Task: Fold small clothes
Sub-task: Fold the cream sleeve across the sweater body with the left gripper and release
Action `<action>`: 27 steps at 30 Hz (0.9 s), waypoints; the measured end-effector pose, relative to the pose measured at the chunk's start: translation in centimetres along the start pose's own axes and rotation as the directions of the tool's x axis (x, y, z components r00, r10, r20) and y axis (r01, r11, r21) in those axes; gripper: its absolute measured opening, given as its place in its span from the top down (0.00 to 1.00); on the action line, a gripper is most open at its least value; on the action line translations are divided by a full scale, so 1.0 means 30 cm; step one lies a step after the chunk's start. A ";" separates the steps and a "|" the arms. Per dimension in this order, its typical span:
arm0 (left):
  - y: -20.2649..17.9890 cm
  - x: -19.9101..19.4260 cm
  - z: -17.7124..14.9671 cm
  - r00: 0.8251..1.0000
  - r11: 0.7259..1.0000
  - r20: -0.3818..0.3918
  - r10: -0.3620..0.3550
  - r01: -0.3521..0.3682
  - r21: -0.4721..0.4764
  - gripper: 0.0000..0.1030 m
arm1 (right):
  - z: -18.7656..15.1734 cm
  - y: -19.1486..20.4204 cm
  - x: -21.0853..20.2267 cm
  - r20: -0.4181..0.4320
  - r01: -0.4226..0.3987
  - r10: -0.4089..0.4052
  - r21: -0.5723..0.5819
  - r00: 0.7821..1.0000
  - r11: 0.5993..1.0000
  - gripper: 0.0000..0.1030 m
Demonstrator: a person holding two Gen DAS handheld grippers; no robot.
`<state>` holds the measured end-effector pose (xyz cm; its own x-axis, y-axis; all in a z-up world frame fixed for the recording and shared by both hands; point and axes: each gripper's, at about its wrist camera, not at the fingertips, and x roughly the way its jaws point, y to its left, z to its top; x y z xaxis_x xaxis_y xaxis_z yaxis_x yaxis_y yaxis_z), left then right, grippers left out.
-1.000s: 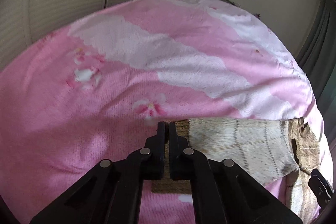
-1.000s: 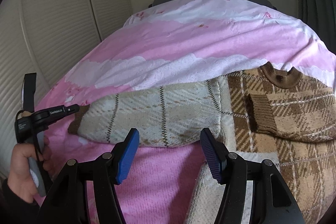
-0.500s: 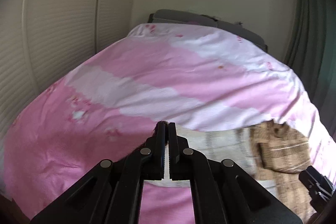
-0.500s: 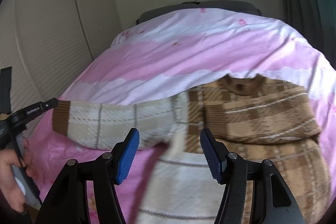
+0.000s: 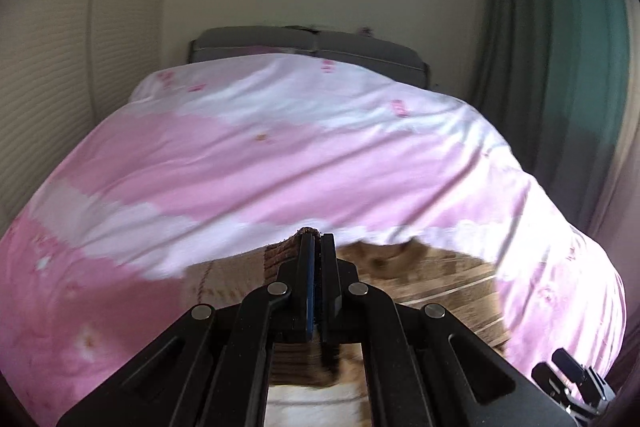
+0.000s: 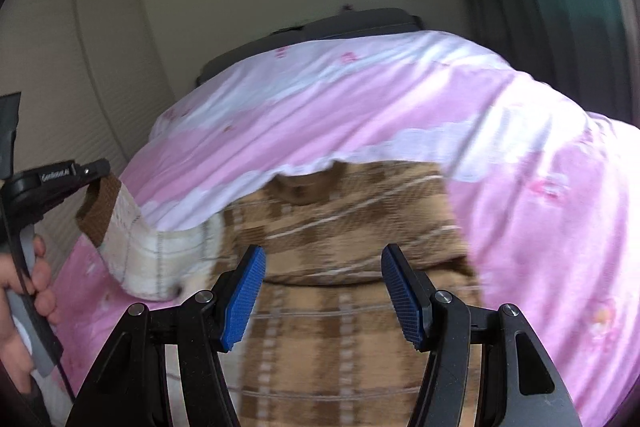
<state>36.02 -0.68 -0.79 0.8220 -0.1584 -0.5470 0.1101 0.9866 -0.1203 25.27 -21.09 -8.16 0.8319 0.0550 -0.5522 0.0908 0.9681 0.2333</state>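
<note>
Lying across the pink bed (image 6: 400,115), plaid sweater (image 6: 344,219) spread flat for folding; left tool (image 5: 314,247) clamped on brown sleeve cuff (image 6: 100,211), lifting it to swing inward; right tool (image 6: 322,291) apart, empty, above the body

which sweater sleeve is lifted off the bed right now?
The pale cream plaid sleeve, its brown cuff pinched in the left tongs and raised. The darker brown sleeve lies folded flat across the sweater's chest.
</note>
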 end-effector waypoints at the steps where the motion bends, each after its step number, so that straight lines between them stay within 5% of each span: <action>1: -0.046 0.018 0.007 1.000 1.000 -0.003 -0.010 0.010 0.010 0.96 | 0.007 -0.039 -0.010 0.001 0.008 -0.008 0.013 1.000 1.000 0.41; 12: -0.503 0.238 -0.033 0.990 0.984 -0.088 -0.109 0.120 0.131 0.96 | 0.049 -0.371 -0.038 0.003 0.102 -0.103 0.109 0.995 0.989 0.41; 22: -0.652 0.412 -0.167 0.977 0.973 -0.196 -0.087 0.126 0.192 0.94 | 0.005 -0.493 0.015 -0.040 0.114 -0.109 0.162 0.993 0.980 0.41; 24: -0.632 0.418 -0.185 0.976 0.978 -0.202 -0.078 0.114 0.172 0.85 | -0.007 -0.508 0.030 -0.054 0.113 -0.105 0.168 0.993 0.979 0.41; 26: -0.611 0.409 -0.189 0.979 0.982 -0.193 -0.070 0.101 0.156 0.59 | -0.014 -0.516 0.046 -0.070 0.113 -0.103 0.167 0.992 0.979 0.41; 27: -0.602 0.400 -0.188 0.981 0.984 -0.183 -0.067 0.096 0.153 0.56 | -0.016 -0.517 0.051 -0.073 0.113 -0.102 0.167 0.992 0.979 0.41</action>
<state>40.75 -20.62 -9.84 0.6965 -0.2286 -0.6802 0.2723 0.9612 -0.0442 24.88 -35.92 -13.00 0.7761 -0.0265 -0.6301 0.2746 0.9136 0.2998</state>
